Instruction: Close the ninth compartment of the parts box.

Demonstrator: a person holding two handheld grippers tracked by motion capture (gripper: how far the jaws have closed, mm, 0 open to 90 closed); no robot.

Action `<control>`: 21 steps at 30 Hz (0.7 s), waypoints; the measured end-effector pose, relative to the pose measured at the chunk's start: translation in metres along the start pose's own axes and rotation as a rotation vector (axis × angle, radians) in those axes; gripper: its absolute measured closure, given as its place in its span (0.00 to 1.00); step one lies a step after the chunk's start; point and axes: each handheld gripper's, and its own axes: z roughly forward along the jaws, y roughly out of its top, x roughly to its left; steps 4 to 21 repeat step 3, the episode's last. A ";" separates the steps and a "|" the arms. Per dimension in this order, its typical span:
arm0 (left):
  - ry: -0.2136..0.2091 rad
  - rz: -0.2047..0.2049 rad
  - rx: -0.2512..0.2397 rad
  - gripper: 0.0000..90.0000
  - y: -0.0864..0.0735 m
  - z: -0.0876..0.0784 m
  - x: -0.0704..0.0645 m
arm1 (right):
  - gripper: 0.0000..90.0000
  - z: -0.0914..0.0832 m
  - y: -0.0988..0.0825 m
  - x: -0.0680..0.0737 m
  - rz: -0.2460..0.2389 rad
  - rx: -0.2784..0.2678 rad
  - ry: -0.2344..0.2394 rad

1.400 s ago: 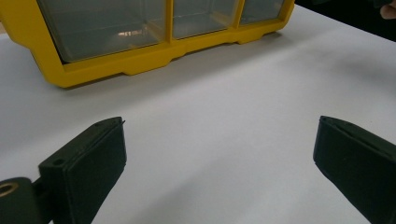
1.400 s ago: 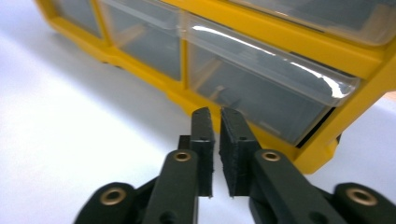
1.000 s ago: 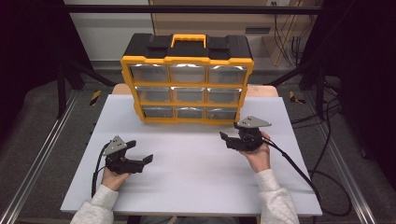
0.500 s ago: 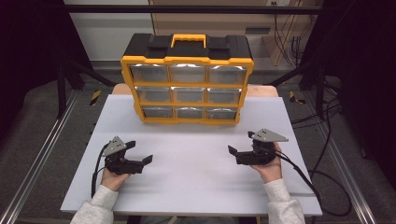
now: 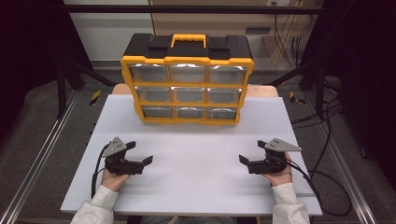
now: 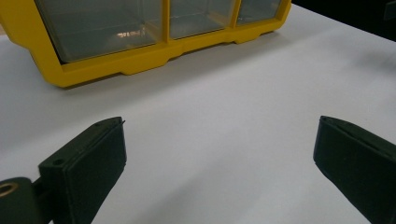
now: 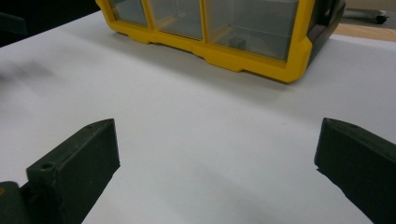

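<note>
At about eight o'clock on the white worktop point(image 5: 196, 158), the left gripper point(image 5: 140, 161) rests low in the person's left hand point(image 5: 112, 177), its jaws spread wide with nothing between them, pointing toward three o'clock. At twelve o'clock stands the yellow-and-black drawer organizer point(image 5: 187, 79), upright at the far edge, its nine clear drawers all pushed in and a yellow handle point(image 5: 188, 38) on top; it sits well apart from both grippers. At about four o'clock, the right gripper point(image 5: 247, 161) lies in the right hand point(image 5: 276, 176), pointing toward nine o'clock; its jaws have just been opening and stand wide, empty over bare worktop.
</note>
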 end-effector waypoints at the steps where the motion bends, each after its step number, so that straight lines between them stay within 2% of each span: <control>1: 0.001 0.000 -0.001 0.02 0.000 0.000 0.000 | 0.00 0.000 -0.002 -0.002 0.005 0.002 -0.002; 21: 0.001 0.000 -0.003 0.02 0.000 -0.001 0.000 | 0.00 0.001 -0.005 -0.004 0.009 0.009 -0.008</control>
